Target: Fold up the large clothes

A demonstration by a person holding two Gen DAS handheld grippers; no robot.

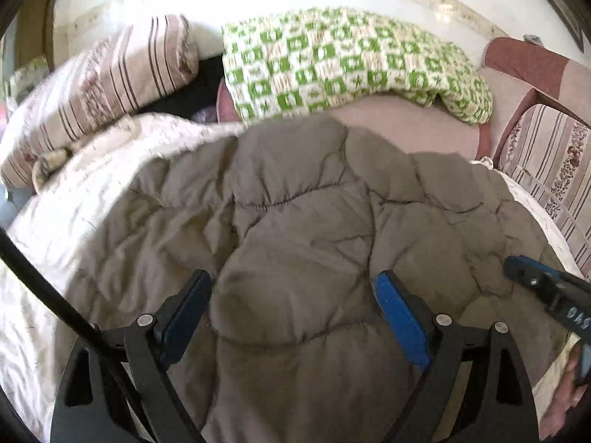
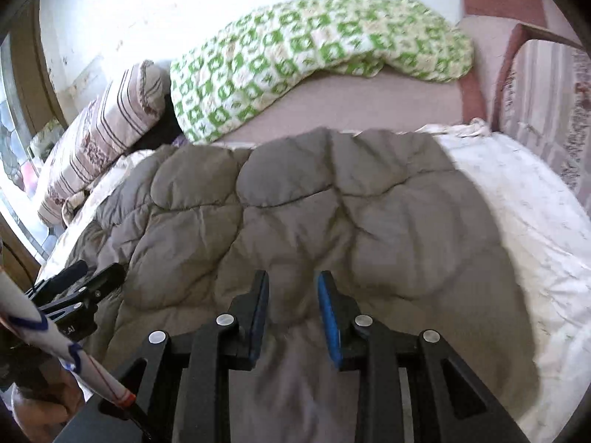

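Note:
A grey-brown quilted garment (image 1: 303, 199) lies spread over a white sheet (image 1: 55, 229). My left gripper (image 1: 295, 288) hovers over its near part, open wide, and the padding bulges up between the blue pads without being pressed. In the right wrist view the same garment (image 2: 332, 199) fills the middle. My right gripper (image 2: 291, 288) has its jaws close together, shut on a bunched ridge of the grey fabric that runs back toward the camera. The right gripper's tip (image 1: 532, 280) shows at the right edge of the left wrist view. The left gripper (image 2: 85, 288) shows at the left of the right wrist view.
A green-and-white checked blanket (image 1: 351, 59) lies behind the garment. A striped pillow (image 1: 110, 85) sits at the back left. A chair with a striped cushion (image 1: 546, 155) stands at the right. A black cable (image 1: 44, 288) crosses the lower left, and a hand (image 2: 40, 409) shows at the bottom left.

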